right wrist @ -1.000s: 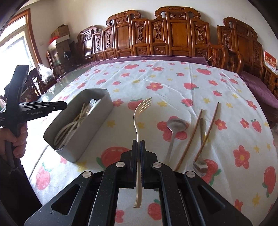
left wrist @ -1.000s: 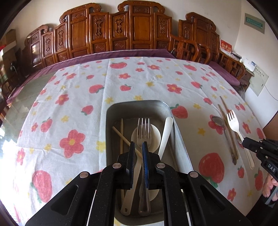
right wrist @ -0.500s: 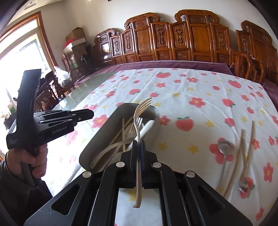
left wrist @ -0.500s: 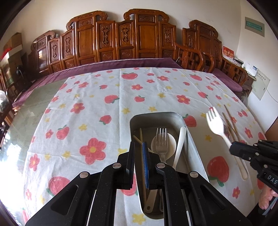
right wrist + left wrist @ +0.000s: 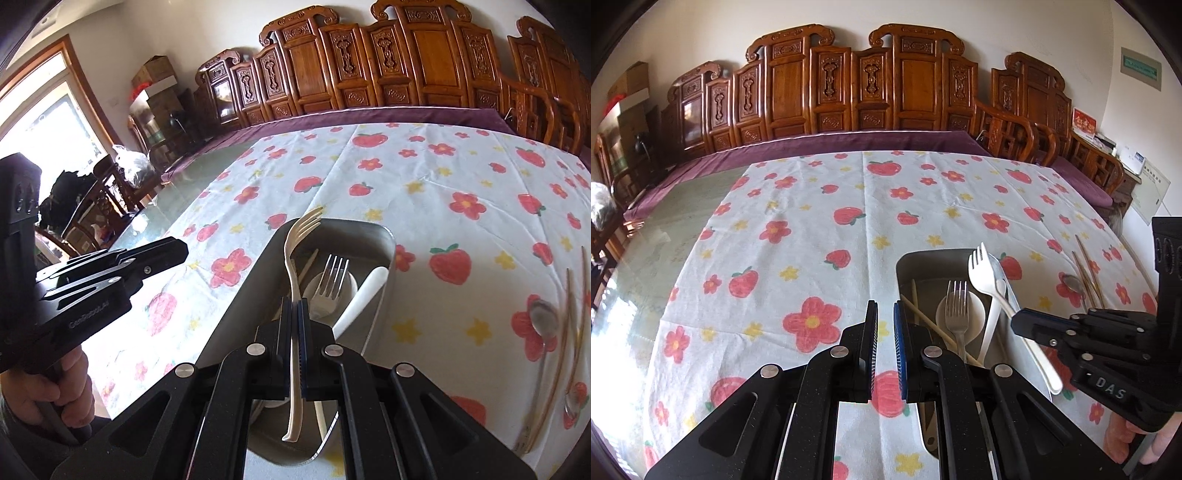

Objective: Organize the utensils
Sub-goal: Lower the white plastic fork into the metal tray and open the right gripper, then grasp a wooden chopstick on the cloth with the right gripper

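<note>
Gripping a cream plastic fork (image 5: 293, 266) at mid-handle with the right gripper (image 5: 294, 334), jaws pinched tight on it, tines curving up and pointing far, handle end hanging down near the camera. Hovering over the grey metal bin (image 5: 236, 317) on the strawberry tablecloth (image 5: 424, 192), roughly above its left wall in the right wrist view. Lying inside the bin: a metal fork (image 5: 330, 278), a white spoon (image 5: 364, 295) leaning on the right wall, and wooden chopsticks (image 5: 925, 315). Resting on the cloth well right of the bin: a metal spoon (image 5: 543, 317) beside another pair of chopsticks (image 5: 570, 332), all smeared by blur. Holding nothing in the left gripper (image 5: 885, 341), jaws parted by a narrow gap, set just left of the bin over bare cloth. Having carried the fork from beside the bin half a second ago to above it; having drawn the left gripper off to the left, away from above the bin. Cutting off the bin's near end behind the gripper bodies in both views; blurring a second spoon (image 5: 572, 408) at the near right past telling its shape for sure.
</note>
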`<state>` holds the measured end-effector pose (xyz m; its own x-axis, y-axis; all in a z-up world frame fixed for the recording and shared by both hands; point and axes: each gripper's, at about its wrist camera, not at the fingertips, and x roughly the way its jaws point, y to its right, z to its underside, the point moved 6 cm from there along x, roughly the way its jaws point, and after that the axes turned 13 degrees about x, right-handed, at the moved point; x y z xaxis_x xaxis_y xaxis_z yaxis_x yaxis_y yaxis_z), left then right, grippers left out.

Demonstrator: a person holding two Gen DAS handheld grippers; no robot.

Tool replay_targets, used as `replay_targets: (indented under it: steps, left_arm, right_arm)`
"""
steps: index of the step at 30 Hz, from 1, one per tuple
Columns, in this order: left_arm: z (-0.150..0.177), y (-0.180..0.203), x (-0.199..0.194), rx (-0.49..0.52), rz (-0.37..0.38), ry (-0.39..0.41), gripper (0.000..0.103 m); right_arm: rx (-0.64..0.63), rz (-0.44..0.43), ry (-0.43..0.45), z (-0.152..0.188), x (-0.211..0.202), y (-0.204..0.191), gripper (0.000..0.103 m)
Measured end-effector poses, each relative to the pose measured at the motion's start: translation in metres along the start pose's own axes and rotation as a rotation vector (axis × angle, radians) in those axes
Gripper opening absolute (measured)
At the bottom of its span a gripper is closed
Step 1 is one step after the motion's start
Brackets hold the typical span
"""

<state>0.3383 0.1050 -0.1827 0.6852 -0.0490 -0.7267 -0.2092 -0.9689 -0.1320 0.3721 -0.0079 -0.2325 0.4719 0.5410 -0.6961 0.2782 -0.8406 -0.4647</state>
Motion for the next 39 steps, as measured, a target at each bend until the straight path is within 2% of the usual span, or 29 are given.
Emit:
replay_targets:
  steps: [13,23,24,25,29,31,39]
  left_arm:
    - [0.001,-0.008,0.001,-0.013,-0.008,-0.005,0.008]
    - [-0.005,0.006,-0.002,0.0,0.007,0.007,0.009]
    - [-0.005,0.008,-0.002,-0.001,0.011,0.009,0.012]
    - [-0.006,0.012,-0.003,0.0,0.019,0.013,0.019]
    - [-0.01,0.031,-0.004,0.024,0.043,0.025,0.027]
    - [-0.013,0.043,-0.005,0.036,0.062,0.034,0.038]
    - [-0.019,0.093,-0.004,0.098,0.121,0.047,0.049]
  right_arm:
    - [-0.029,0.003,-0.051,0.018,0.031,-0.012,0.005]
    - [-0.059,-0.009,-0.022,0.013,0.003,-0.002,0.006]
    - [-0.069,0.0,-0.01,0.012,-0.004,0.001,0.006]
    - [-0.077,0.009,0.0,0.013,-0.011,0.006,0.006]
    - [-0.065,0.066,0.056,0.009,-0.05,0.043,0.006]
    - [-0.053,0.11,0.084,0.007,-0.068,0.067,0.006]
    - [0.005,0.308,0.153,-0.001,-0.115,0.17,0.006]
